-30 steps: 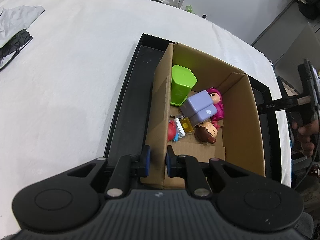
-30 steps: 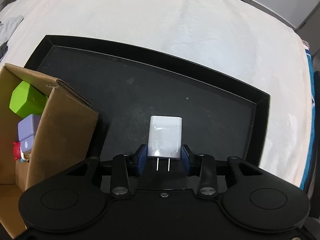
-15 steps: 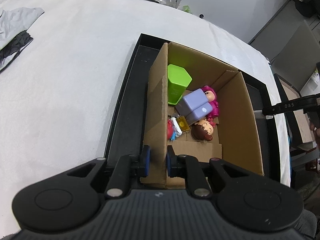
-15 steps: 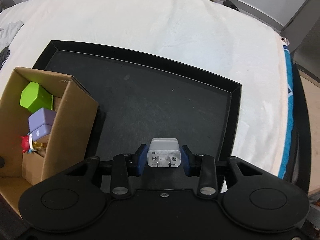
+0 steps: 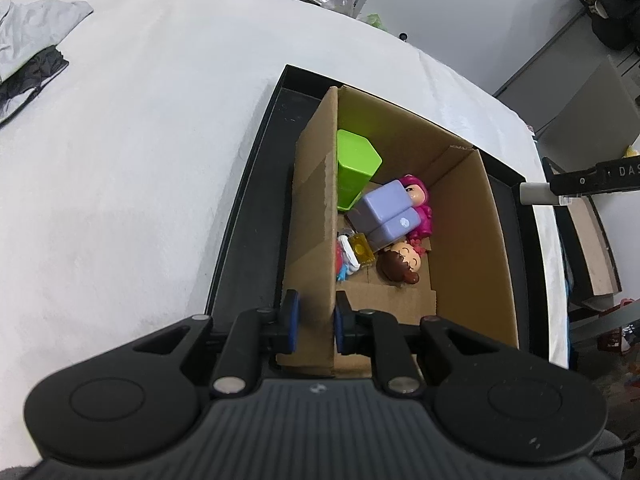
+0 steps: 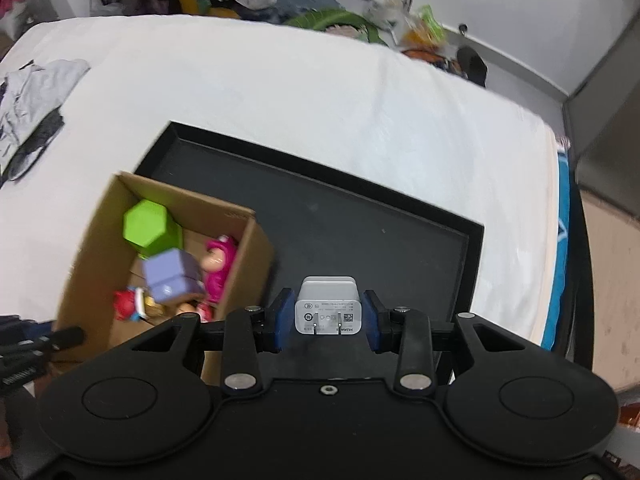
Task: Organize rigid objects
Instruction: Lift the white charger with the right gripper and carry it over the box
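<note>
A: Cardboard box point(image 5: 460, 240) sits in the black tray point(image 5: 248, 216), w/ most of the toys already in it: green hex block point(image 5: 354, 172), lilac block point(image 5: 386, 212), pink figure point(image 5: 418, 200), brown-haired head point(image 5: 400, 266), plus a yellow bit and red/blue bits by the near wall. Looks mostly done imo.

B: What's left?

A: White charger point(image 6: 328, 308), as far as I can see. Right tool point(image 6: 328, 318) is clamped on it, prongs facing the cam, up over the tray and to the right of the box. Prob goes in the box next (my guess). Tray floor ahead of that tool looks bare.

B: Left tool?

A: Left tool point(image 5: 314, 326) is narrow, pinching the box's left wall, one finger outside, one inside. Steadying it, I think.

B: Anything unclear?

A: Right view is motion-blurred, so box contents are smeary there. Box wall hides half the red/blue toy in the left view. Can't read the charger label. Tray's near edge is cut off by both tool bodies; white surface under the tray may be a bed, not a tabletop.
</note>
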Demonstrator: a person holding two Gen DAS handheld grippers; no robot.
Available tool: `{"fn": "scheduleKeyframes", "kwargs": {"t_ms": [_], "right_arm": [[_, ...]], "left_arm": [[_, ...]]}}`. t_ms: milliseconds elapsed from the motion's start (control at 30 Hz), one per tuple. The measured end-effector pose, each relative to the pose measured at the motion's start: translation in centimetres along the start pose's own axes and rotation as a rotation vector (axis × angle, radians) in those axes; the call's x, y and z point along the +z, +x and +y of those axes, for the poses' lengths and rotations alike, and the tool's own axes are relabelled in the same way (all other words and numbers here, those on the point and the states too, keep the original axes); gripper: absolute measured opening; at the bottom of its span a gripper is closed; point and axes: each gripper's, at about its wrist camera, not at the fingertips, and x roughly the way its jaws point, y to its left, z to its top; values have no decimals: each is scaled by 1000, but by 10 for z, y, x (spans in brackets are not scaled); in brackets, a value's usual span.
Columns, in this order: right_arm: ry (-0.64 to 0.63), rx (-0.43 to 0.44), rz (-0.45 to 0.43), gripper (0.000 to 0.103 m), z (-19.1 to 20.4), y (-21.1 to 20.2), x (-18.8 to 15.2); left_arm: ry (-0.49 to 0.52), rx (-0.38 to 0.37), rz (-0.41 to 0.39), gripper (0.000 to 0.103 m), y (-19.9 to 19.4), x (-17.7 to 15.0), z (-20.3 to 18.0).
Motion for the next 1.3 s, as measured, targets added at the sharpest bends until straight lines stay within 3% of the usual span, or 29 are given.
{"fn": "scheduleKeyframes", "kwargs": {"t_ms": [467, 1300], "right_arm": [[-229, -37, 16, 36, 79, -18, 1], [-686, -180, 197, 36, 180, 41, -29]], "left_arm": [[-15, -55, -3, 18, -3, -1, 11], [-22, -111, -8, 19, -3, 1, 22]]}}
